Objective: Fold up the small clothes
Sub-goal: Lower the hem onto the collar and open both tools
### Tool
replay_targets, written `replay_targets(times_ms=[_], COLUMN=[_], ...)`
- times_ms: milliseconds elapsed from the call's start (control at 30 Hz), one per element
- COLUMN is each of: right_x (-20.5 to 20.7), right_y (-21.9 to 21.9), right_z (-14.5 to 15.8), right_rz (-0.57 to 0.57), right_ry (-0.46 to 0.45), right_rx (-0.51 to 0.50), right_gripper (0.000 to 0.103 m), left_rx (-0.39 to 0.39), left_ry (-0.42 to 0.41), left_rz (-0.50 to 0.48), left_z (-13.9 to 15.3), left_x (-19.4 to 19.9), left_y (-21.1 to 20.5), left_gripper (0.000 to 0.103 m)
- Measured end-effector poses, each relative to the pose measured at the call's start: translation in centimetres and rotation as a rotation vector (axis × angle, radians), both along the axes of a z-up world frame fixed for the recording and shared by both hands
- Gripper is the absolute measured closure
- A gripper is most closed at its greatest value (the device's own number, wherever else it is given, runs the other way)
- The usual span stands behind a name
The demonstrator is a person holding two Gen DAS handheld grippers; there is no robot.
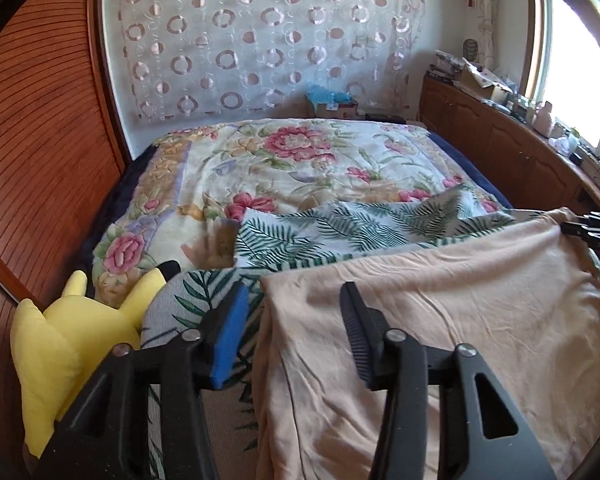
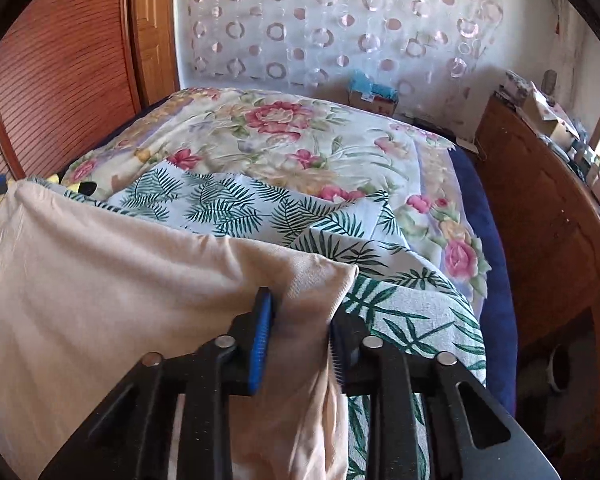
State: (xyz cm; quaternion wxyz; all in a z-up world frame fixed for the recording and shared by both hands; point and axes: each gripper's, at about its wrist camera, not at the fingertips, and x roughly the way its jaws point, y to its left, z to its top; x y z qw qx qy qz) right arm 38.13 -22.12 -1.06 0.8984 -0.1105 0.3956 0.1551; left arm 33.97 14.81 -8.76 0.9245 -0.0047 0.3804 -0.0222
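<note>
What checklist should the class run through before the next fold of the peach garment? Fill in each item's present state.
1. Right tongs have the peach garment between their fingers: ok; whether they are fully clamped: cannot tell.
2. Left tongs grip the garment: not ok; the fingers stand apart, with the cloth edge between them.
3. Garment lies flat for folding: not ok; it is wrinkled and its far edge is raised.
4. Surface under it: ok; the palm-leaf sheet lies beneath it.
5. Yellow plush toy apart from the garment: ok.
6. Garment's near edge: cannot tell; the tongs hide it.
</note>
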Motion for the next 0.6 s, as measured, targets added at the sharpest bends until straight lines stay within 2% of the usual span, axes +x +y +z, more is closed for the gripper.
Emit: replay_targets(times_ms=[133, 200, 367, 533, 600], right_x=[-1.6, -2.7, -7.5, -12.3, -14.1], right_y=[-1.3, -1.8, -2.9, -4.0, -4.5], right_z=[1.7, 2.1, 3.0, 2.5, 2.4], right_rz=[-0.031, -0.036, -0.025, 0.003, 0.016], right_ry=[-0.044, -0.056, -0.062, -0.018, 0.002], right_rx=[0.027, 0.031, 0.065, 0.1, 0.115], right_gripper=[0.063, 0.058, 0.054, 0.054, 0.054], left_rx=[0.014, 0.02, -0.007, -0.034, -0.019], left_ry=[0.008, -0.002, 0.034, 0.059, 0.065], left_rz=[-0.028, -0.038, -0.074, -0.073, -0.071], left_z=[0.6, 1.1, 1.0, 0.5, 0.3], left_x=[-1.9, -3.4, -7.0, -11.0, -12.4], left_y=[-0.6, -1.1, -2.2, -3.4, -3.9], left_gripper=[0.031, 0.025, 0.024, 0.024, 0.024])
